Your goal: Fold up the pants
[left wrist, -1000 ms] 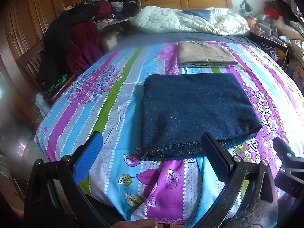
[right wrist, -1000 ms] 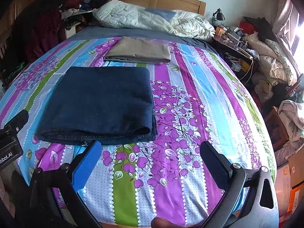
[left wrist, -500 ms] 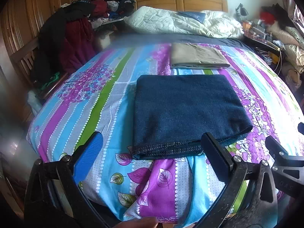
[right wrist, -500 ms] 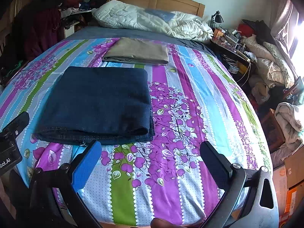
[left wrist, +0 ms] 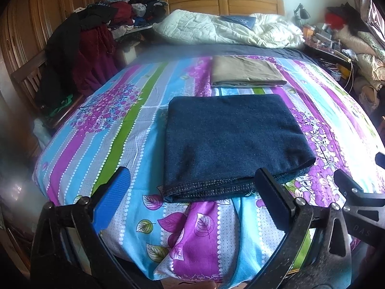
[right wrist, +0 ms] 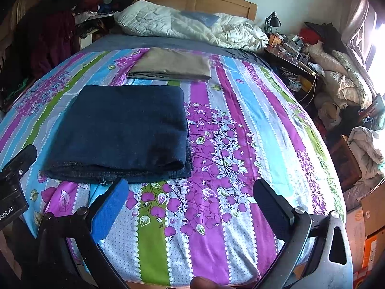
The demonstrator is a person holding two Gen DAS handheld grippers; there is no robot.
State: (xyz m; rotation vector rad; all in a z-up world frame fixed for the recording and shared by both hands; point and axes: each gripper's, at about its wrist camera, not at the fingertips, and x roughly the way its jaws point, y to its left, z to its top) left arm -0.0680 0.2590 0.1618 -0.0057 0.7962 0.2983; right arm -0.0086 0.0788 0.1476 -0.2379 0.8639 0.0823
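Both grippers, left (left wrist: 192,192) and right (right wrist: 190,202), fingers still spread, empty, folded denim pants (left wrist: 231,144) unmoved, views barely shifted

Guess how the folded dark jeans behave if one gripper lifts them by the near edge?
The folded jeans would probably droop and unfold: several loose layers show at the near hem. Thick denim looks fairly heavy. Pushed, they would likely drag and wrinkle the bedsheet.

We are in a home bedroom. A bed (left wrist: 101,144) with wooden headboard (left wrist: 223,3) lies ahead at 12 o'clock; clothes (left wrist: 96,48) heap at 10 o'clock
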